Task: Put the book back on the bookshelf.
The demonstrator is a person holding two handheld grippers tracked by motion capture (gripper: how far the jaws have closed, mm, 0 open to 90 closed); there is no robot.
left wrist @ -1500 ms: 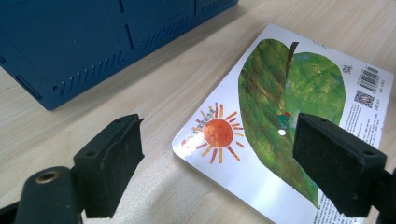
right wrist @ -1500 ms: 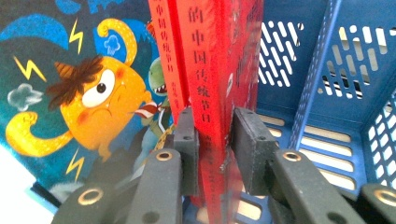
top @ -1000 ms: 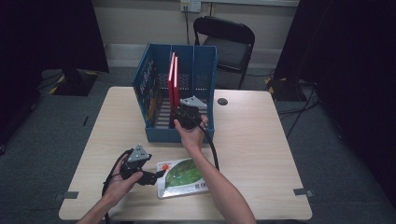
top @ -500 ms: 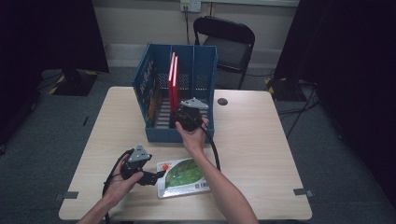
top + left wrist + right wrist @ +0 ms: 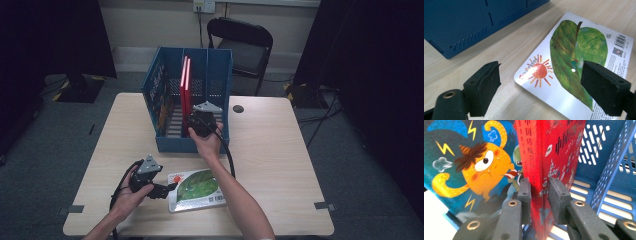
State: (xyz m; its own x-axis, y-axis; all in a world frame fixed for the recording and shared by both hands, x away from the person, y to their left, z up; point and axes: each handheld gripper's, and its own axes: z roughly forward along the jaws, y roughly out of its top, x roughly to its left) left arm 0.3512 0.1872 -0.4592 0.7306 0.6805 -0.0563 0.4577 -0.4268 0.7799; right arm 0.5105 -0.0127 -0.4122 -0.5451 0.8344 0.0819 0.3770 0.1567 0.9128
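A: Right gripper [image 5: 539, 192] is clamped on the red book [image 5: 549, 157], upright in the blue rack's [image 5: 220, 75] middle slot at the tabletop's far edge.

B: If it lets go early, I'd say the book tips against the divider.

A: Left gripper [image 5: 540, 87] gapes, empty, over the leaf book [image 5: 579, 55] near the front edge.

B: Pale wood tabletop [image 5: 280, 150], grey carpet [image 5: 365, 175], black chair [image 5: 242, 42] behind.

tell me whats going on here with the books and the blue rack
A person holds a gripper in each hand at a table. The right gripper is closed on the spine of a red book standing upright in the blue rack, next to a cartoon-monster book. The left gripper is open, its jaws either side of a corner of a leaf-cover book lying flat on the table in front of the rack. That book has not been gripped yet.
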